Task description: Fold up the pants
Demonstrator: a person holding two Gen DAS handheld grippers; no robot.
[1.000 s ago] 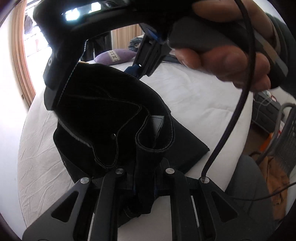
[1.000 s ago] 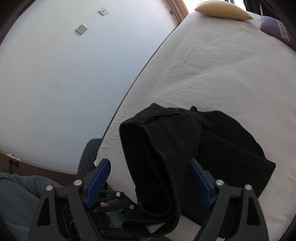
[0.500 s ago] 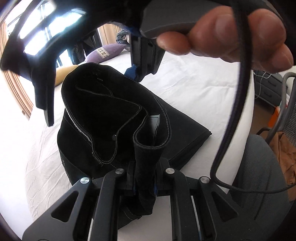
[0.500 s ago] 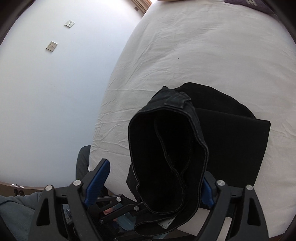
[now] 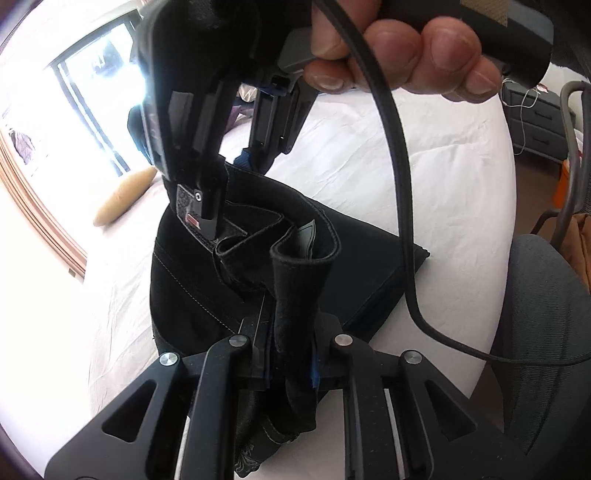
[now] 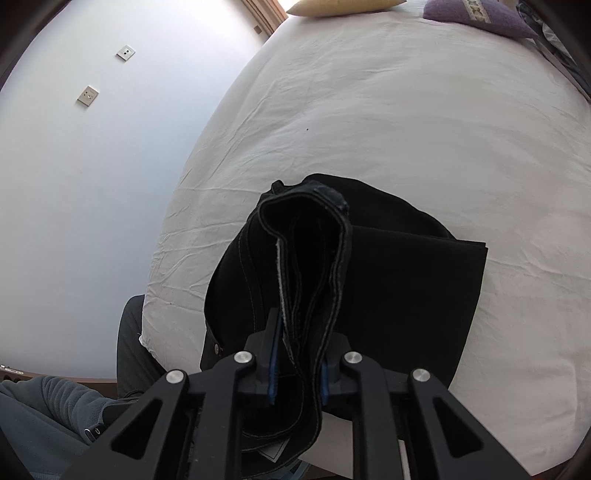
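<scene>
Pants [image 5: 258, 280], one black pair, pale stitching, lie part-folded on white bed sheet [image 5: 443, 177]. Left wrist view: left gripper [image 5: 291, 354] clamps bunched waistband; right gripper [image 5: 207, 206], held in hand [image 5: 399, 55], overhead, its grip unclear; inner label unreadable. Right wrist view: right gripper [image 6: 297, 373] pinches waistband fold; two pillows, yellow pillow [image 6: 340, 7], purple pillow [image 6: 476, 16].
</scene>
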